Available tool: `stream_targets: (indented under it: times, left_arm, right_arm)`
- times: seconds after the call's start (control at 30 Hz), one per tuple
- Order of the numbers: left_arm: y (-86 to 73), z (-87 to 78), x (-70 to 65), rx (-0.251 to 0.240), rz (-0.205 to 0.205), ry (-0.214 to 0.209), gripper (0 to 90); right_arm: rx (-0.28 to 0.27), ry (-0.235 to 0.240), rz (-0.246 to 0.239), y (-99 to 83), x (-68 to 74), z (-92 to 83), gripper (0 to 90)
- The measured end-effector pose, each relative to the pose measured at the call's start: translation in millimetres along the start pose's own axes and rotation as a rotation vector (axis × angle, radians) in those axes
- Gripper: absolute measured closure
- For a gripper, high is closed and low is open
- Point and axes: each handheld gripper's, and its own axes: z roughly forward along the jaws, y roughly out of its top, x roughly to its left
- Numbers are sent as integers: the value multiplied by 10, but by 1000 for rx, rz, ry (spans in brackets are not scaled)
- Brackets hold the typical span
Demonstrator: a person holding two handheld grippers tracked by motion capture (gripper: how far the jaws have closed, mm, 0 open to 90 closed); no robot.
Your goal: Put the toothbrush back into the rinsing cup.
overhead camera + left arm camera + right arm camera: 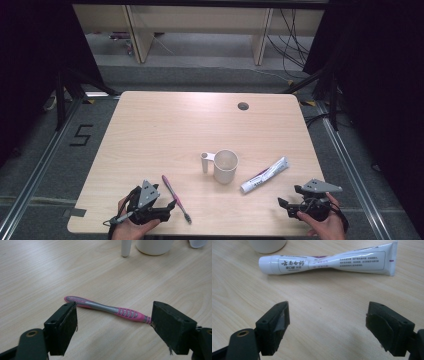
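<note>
A pink and grey toothbrush [175,197] [107,308] lies flat on the wooden table [165,130], near the front left. My left gripper [167,207] [113,327] is open just short of it, its jaws to either side of the handle without touching. A white mug [225,166] [154,246] stands in the middle, its handle toward the left. A white toothpaste tube [265,174] [329,262] lies to the mug's right. My right gripper [284,204] [327,330] sits open near the front right, a short way before the tube, with nothing between its jaws.
A round cable hole [243,106] is set in the table's far side. Beyond the table stand wooden furniture legs [137,37] and loose cables [292,45] on the floor. Black frame posts [62,95] flank the table.
</note>
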Motion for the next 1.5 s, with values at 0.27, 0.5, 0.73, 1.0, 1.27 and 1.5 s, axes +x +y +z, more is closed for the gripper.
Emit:
stream_targets:
  times: [0.27,0.5,0.73,1.0,1.27,1.5]
  left_arm:
    - [108,53,55,-19,7,12,225]
    - [178,132,102,-12,45,6,376]
    - [231,286,216,27,133,-10,676]
    - [262,419,303,31,170,-15,890]
    - [276,523,372,81,184,-13,894]
    - [219,554,411,107,158,-4,894]
  right_arm:
    - [-8,-2,-2,3,-1,-2,204]
    - [-9,-1,6,2,-1,2,206]
    - [-13,0,2,0,-4,5,209]
    - [-11,1,1,0,-7,8,212]
    - [-3,5,-1,4,0,1,215]
    - [-6,7,-9,2,-3,8,216]
